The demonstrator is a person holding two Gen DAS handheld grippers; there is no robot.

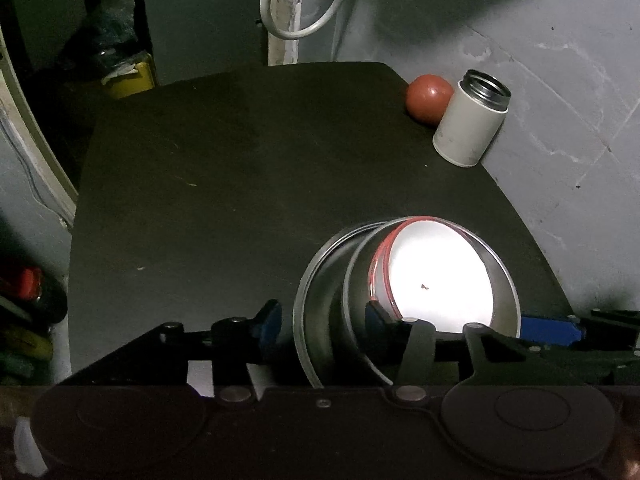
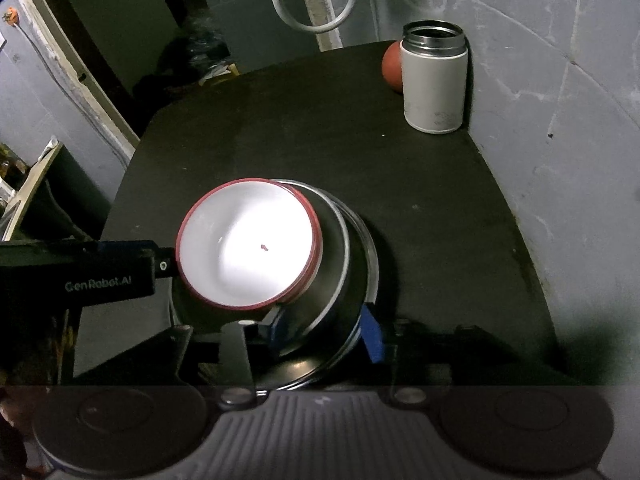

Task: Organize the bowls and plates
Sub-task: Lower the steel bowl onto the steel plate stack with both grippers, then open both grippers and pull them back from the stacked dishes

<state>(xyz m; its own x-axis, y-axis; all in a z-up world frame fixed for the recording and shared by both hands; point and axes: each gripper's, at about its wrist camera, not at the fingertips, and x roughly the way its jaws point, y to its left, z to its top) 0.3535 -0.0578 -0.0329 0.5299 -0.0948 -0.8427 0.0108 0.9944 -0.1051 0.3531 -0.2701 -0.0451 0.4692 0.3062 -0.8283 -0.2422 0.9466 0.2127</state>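
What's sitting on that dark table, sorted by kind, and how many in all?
Steel bowls: 2 (outer, inner)
White bowl with red rim: 1
White flask, lid off: 1
Red ball: 1
Total: 5

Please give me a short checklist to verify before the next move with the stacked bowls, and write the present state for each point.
1. Red-rimmed white bowl sits inside the steel bowls: not ok, it lies tilted, not seated flat.
2. Right gripper has a hold on the steel bowls: ok, its blue pads straddle their wall.
3. Left gripper spans the steel rims: ok, one finger inside, one outside.
4. Stack rests flat on the black table: cannot tell, it looks tipped.
5. White canister and red ball stand apart from the stack: ok, both at the far corner.
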